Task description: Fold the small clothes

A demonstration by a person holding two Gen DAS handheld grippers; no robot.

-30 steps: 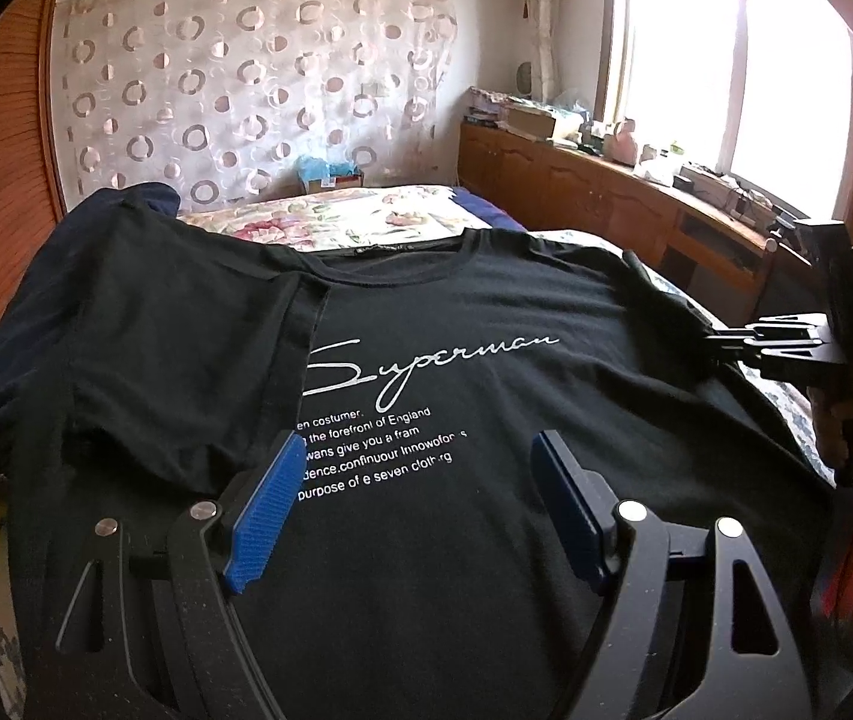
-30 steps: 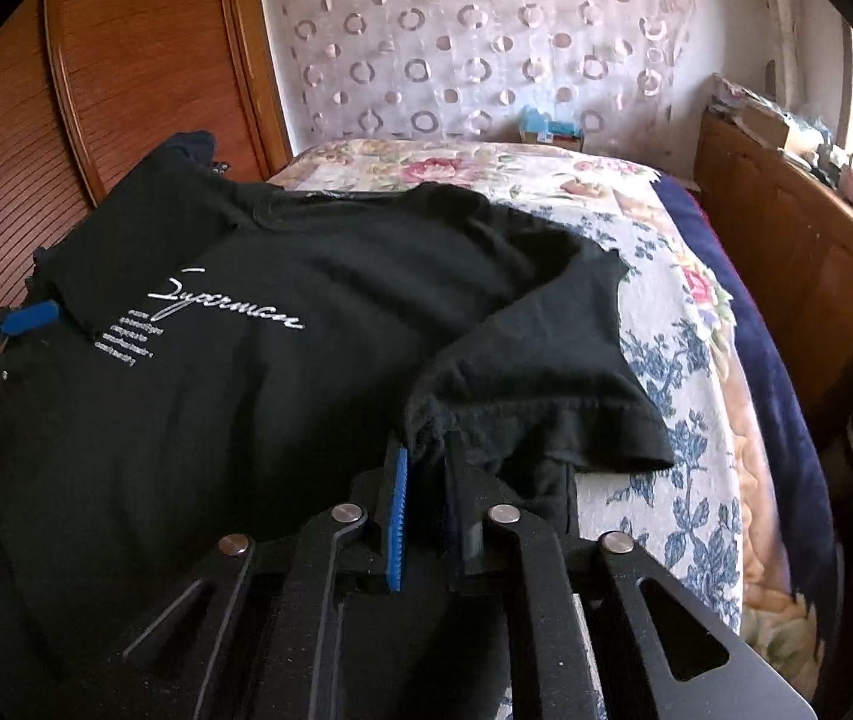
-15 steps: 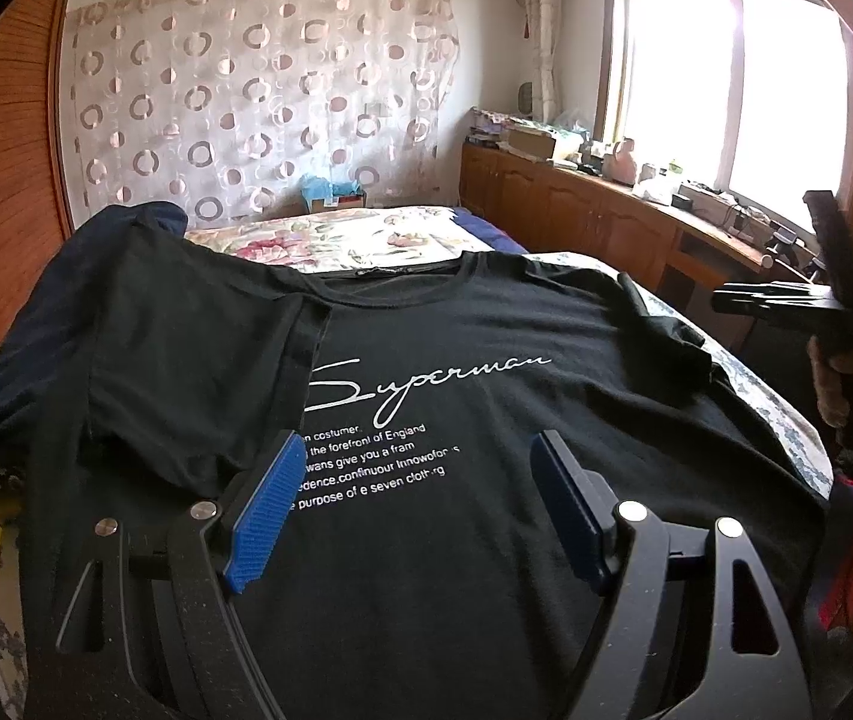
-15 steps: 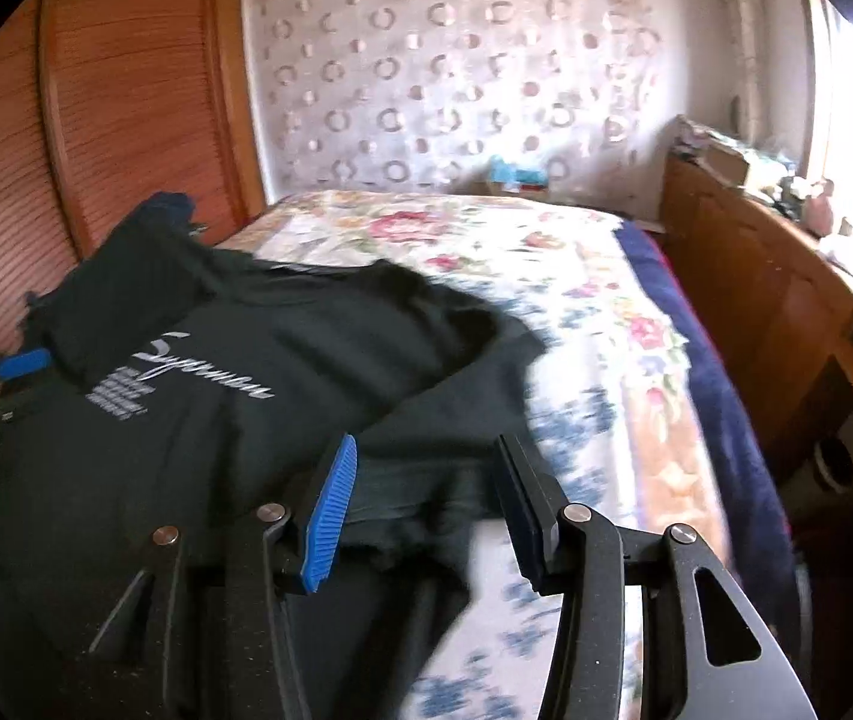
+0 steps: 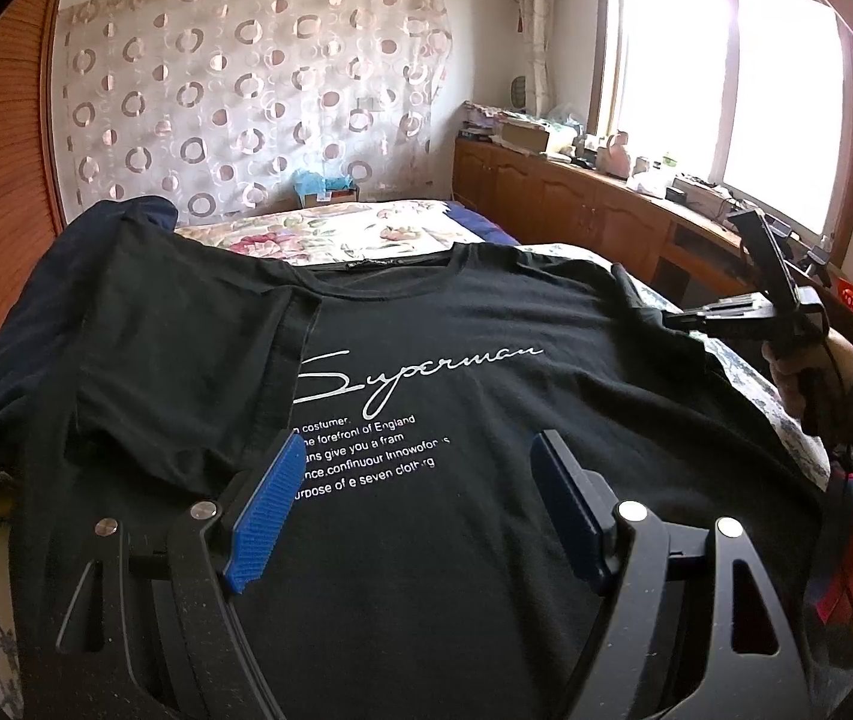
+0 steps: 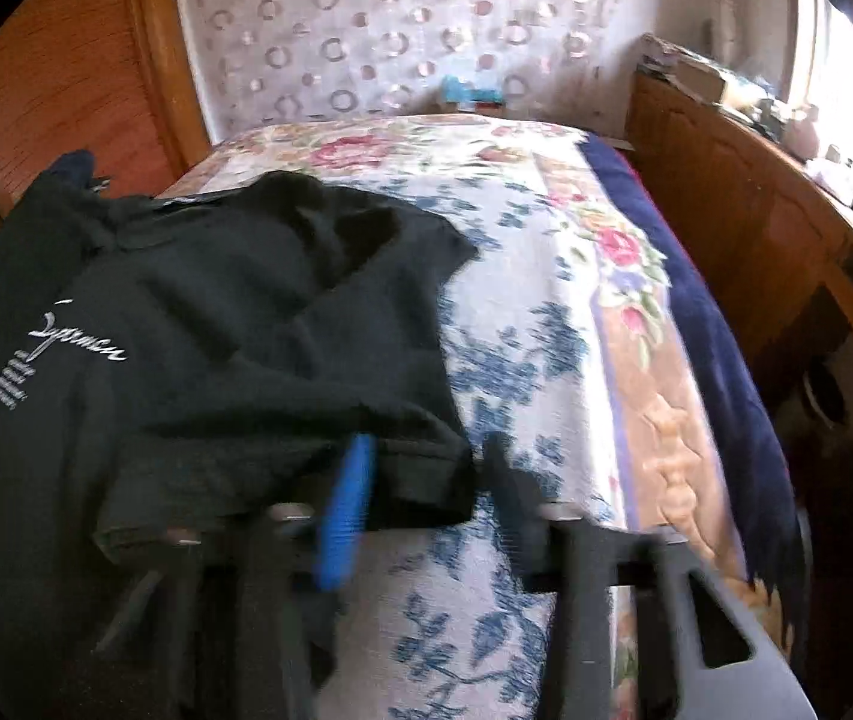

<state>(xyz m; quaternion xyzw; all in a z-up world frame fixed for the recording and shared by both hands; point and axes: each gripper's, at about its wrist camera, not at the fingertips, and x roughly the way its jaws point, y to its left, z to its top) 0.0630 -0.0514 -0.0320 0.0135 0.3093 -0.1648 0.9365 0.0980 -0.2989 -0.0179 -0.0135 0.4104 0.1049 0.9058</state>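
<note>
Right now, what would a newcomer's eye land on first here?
A black T-shirt with a white "Superman" script, spread across the floral bedspread, fills the left wrist view. The left gripper hangs open over its lower front. At the shirt's edge the blurred right gripper is closing its jaws, with the sleeve hem between them.
</note>
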